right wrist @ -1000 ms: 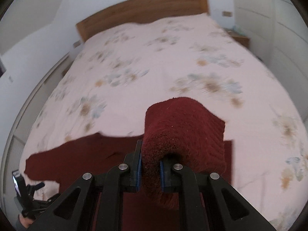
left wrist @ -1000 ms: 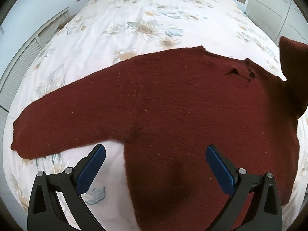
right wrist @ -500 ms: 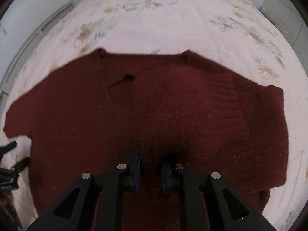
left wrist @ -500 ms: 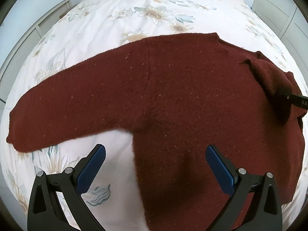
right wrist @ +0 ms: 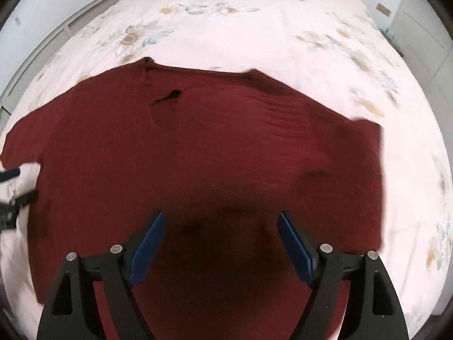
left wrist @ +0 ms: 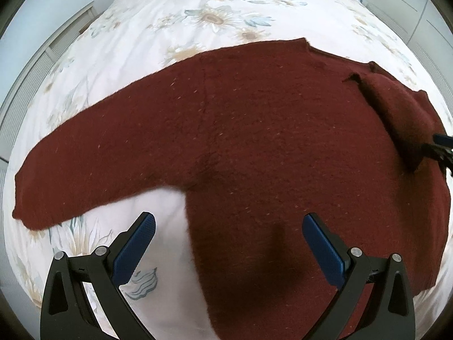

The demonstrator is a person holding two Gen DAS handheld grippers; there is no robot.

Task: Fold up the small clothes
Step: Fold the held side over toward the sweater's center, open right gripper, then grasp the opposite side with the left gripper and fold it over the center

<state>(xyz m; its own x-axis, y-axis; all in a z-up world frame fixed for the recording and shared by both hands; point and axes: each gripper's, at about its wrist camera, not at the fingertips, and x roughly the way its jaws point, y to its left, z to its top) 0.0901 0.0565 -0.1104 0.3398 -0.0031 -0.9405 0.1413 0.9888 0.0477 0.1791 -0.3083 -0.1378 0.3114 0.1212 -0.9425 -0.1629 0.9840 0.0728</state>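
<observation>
On the floral bed (left wrist: 215, 17), the maroon sweater (left wrist: 254, 130) is spread flat for folding, its right sleeve (right wrist: 283, 130) just released by the opening right tongs (right wrist: 219, 243), the left tongs (left wrist: 228, 240) held open above.

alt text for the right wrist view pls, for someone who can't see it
A dark red knitted sweater lies on a floral bedspread, one sleeve folded across its body. The right gripper hangs over it, its jaws just opened and holding nothing. Part of the left gripper shows at the left edge.
</observation>
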